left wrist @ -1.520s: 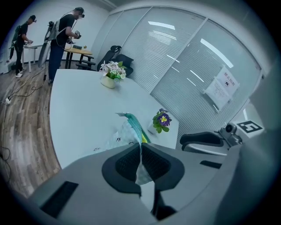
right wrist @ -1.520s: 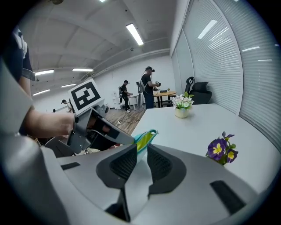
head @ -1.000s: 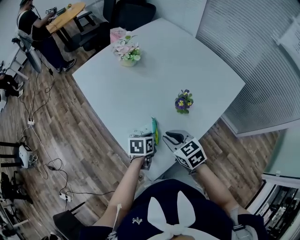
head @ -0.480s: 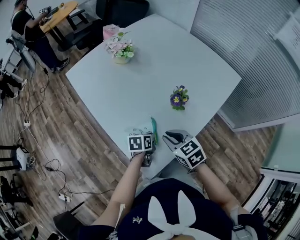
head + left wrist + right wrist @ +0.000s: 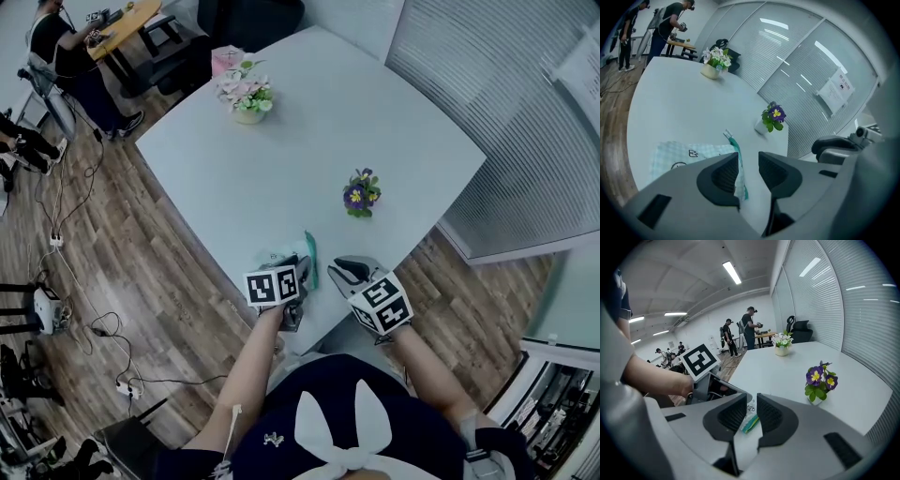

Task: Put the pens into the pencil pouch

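Checked pale-green pouch [image 5: 684, 154] lies flat at the table's [image 5: 328, 141] near edge, its long teal zip side running away from the person with the pull tab at the far end. Left gripper [image 5: 748, 161] hangs over it, jaws just opened and gripping nothing. Right gripper [image 5: 751, 408], just beside, has its jaws apart and empty.

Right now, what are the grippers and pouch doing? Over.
Left gripper jaws just opened, nothing pinched; pale green checked fabric pencil pouch flat beneath. Right gripper open, empty. No pens in sight, nothing blocking.
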